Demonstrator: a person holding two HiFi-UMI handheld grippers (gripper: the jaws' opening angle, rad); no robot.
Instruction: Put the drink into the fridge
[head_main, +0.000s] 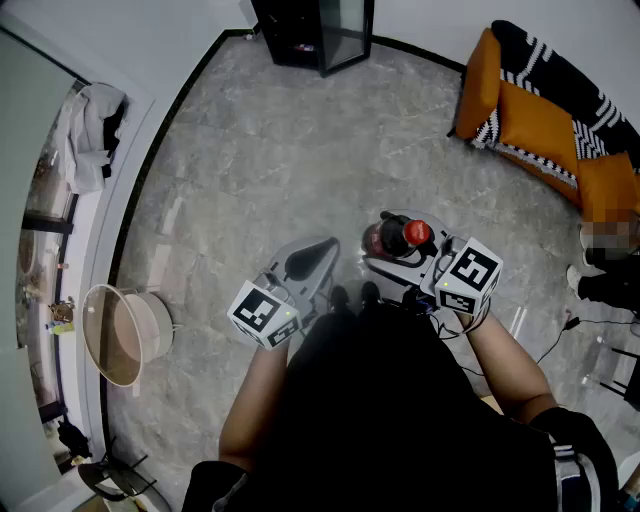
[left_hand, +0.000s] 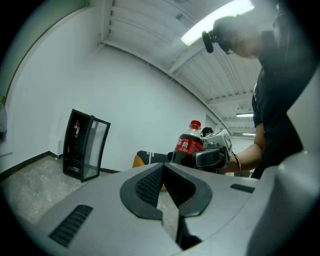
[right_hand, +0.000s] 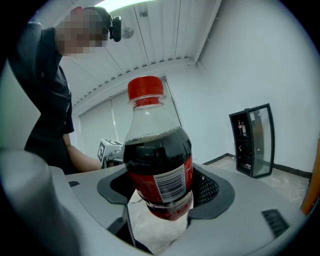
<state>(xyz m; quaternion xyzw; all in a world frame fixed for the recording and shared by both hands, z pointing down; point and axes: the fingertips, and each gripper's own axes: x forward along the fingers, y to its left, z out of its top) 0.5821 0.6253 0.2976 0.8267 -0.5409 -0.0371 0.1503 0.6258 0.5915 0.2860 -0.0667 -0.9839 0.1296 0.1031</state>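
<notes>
A cola bottle (head_main: 400, 238) with a red cap and red label stands upright between the jaws of my right gripper (head_main: 392, 252), which is shut on it and holds it above the floor. The right gripper view has the bottle (right_hand: 157, 170) filling the middle, its lower body pressed between the black pads. My left gripper (head_main: 308, 262) hangs level beside it to the left, shut and empty, with its pads meeting (left_hand: 162, 172). A small black fridge (head_main: 320, 35) stands far ahead against the wall with its glass door swung open; it also shows as the fridge (left_hand: 82, 145) and the fridge (right_hand: 252, 140).
An orange sofa (head_main: 540, 120) with a black-and-white striped throw stands at the back right. A round pale basket (head_main: 125, 335) sits at the left by the wall, with clothes (head_main: 90, 125) hung above it. Another person's shoes (head_main: 600, 285) and a cable lie at the right. Grey marble floor lies between me and the fridge.
</notes>
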